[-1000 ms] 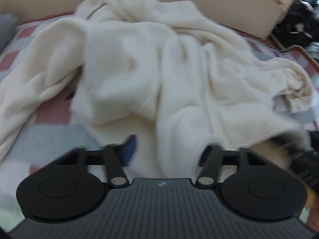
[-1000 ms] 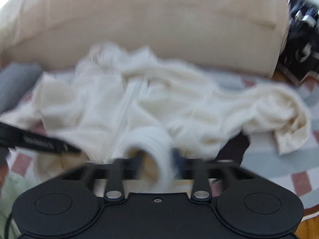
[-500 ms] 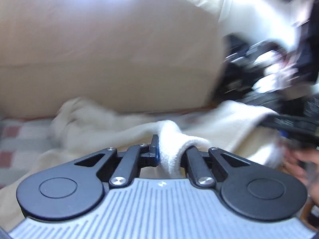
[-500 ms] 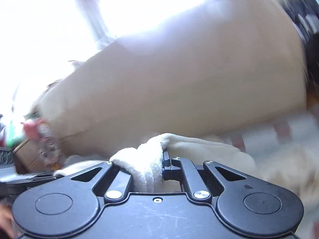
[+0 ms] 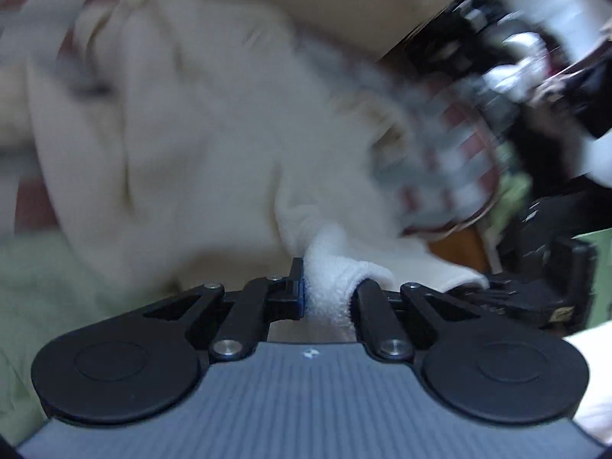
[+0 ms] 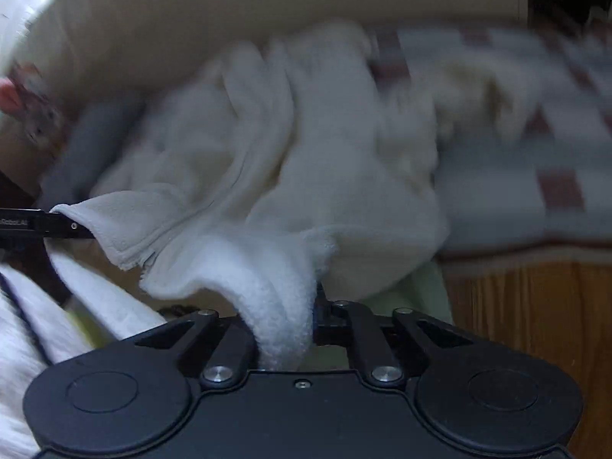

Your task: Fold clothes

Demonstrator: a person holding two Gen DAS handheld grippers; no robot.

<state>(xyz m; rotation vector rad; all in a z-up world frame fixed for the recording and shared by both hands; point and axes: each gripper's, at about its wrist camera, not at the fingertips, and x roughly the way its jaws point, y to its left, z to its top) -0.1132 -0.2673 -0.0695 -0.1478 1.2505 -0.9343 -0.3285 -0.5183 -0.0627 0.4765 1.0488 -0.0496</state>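
Garment, cream fleece [image 6: 306,176]: we hold it slung between both claws above the checked bedcover [image 6: 535,160], left claw [image 5: 327,292] pinching one bunched edge, right claw [image 6: 285,325], jaws just eased, gripping another; held apart, we judge, to spread it for folding.

Cream fleece garment [image 5: 214,145], thick & fuzzy, crumpled w/ deep folds, sprawled over a checked red/grey/white blanket [image 6: 535,160]. Two bunched bits of its edge lifted toward the cams at 6 o'clock; hemmed corner [image 6: 114,229] sticks out at 9 o'clock in right wrist view. Heavy blur.
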